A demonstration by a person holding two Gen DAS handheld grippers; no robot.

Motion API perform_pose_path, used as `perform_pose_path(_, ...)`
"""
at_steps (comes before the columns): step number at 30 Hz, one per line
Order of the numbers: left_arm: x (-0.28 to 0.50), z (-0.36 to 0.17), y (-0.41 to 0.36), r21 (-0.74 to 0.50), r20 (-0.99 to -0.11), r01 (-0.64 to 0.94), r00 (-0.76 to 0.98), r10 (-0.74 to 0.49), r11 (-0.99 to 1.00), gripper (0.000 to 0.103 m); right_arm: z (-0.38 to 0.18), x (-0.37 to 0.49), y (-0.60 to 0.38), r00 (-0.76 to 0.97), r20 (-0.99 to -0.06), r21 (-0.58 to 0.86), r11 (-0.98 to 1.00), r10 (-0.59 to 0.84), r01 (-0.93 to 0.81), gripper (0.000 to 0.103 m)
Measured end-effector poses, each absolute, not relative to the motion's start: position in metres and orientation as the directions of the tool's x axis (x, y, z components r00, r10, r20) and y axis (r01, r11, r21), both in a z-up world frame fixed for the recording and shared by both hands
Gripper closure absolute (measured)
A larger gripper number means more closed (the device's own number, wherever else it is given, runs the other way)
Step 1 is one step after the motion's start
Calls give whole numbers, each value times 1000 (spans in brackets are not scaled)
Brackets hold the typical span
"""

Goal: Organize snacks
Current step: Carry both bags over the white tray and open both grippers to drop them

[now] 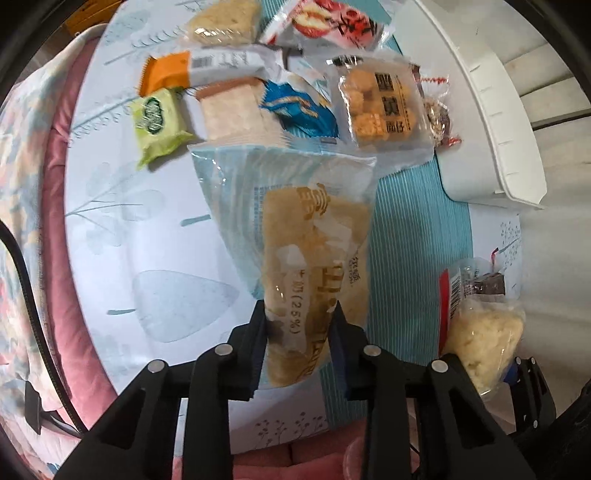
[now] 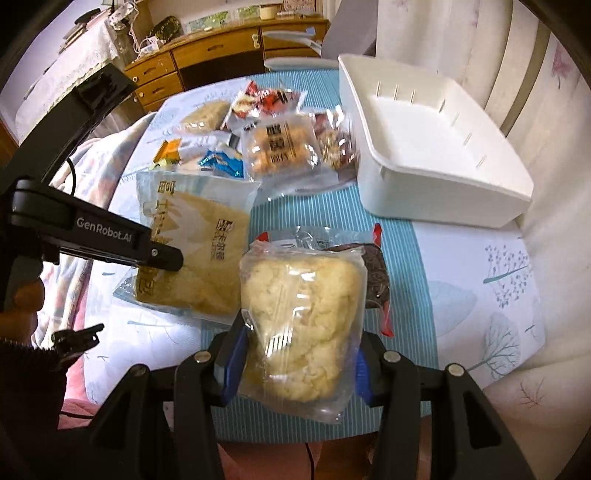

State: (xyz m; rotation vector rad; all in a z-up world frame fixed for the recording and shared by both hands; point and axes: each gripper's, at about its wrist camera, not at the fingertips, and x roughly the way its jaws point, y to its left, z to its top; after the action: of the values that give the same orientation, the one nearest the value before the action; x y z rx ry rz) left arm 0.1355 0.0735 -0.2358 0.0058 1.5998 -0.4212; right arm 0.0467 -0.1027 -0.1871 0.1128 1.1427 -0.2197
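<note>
Left jaws: the left gripper [image 1: 299, 354] has its black jaws drawn in close and pinching the lower end of a long bread packet [image 1: 314, 266]; the pads press both sides of the wrapper
Bread packet: pale blue and clear wrap with a tan loaf inside; it runs up and away from the jaws, lifted over the desk [image 1: 155, 229], its far end reaching toward the snack pile
Right jaws: the right gripper [image 2: 297, 363] stands about half spread, its blue-padded fingers [image 2: 236, 354] clamped on either side of a clear bag of pale crumbly cake [image 2: 299, 317]
Cake bag: gripped at its lower half, bulging above the jaws; just behind it lies a dark brown snack in a red-edged wrapper [image 2: 376, 273] on the striped cloth
Snack pile: farther up the desk, close together; a green packet [image 1: 159, 122], an orange-and-white packet [image 1: 192, 70], a blue packet [image 1: 299, 107], a clear pack of golden puffs [image 1: 376, 107], a red-and-white packet [image 1: 332, 22]
White bin [image 2: 436, 184]: open-topped, on the right side of the desk, just beside the pile and well apart from both held packets
Desk cover: white with leaf prints, a teal striped band down the middle
Left edge: pink and patterned bedding [image 1: 55, 184] beside the desk
</note>
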Motion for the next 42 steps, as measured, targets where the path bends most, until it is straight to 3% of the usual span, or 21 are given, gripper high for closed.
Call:
perform_pose_path(12,158,-156,96,-278,-956,235,25,-292,931,77,-153,54,-105,492,-866,6,983,-85,182,54)
perform_pose_path(30,176,-45,-1,-339,-897,286,189,-400,896,78,-79,76,-169,635,-772,65,995,-1,81,55)
perform_pose_path(42,183,-33,-93,-364,-871,275,239,-430,890,78,-60,87,-260,649,-761,59,997,6,59,54)
